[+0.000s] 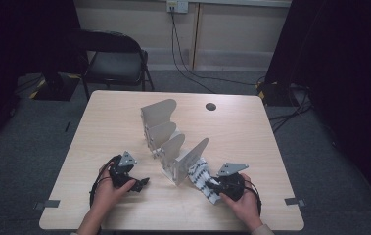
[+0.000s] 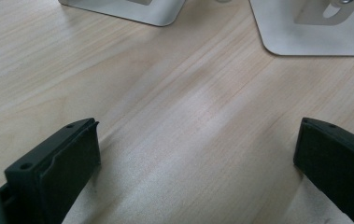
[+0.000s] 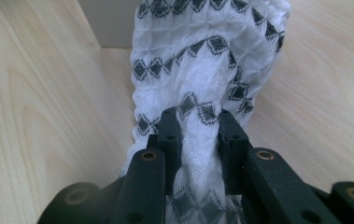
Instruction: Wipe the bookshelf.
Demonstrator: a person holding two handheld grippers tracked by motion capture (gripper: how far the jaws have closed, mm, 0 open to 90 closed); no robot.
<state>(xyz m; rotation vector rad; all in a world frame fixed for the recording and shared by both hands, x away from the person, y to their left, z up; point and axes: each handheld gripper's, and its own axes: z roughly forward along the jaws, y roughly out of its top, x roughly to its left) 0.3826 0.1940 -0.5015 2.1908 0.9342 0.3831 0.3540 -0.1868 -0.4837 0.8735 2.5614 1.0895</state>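
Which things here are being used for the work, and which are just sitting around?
In use:
- patterned sock
- right gripper, shut on the sock
- white rack beside the sock
- left gripper, open over the table

Just there:
- black chair
- wall socket and cables

1. The table [image 1: 124, 117] is evenly lit from above in the high view, while the room's left and right sides are lost in near-black darkness.
2. Only soft, short shadows are cast beside the white stands [image 1: 173, 147].
3. A pale sheen is seen on the wood in the left gripper view.
4. The sock [image 3: 202, 70] is shown sharp; the nearest black jaws are slightly blurred.
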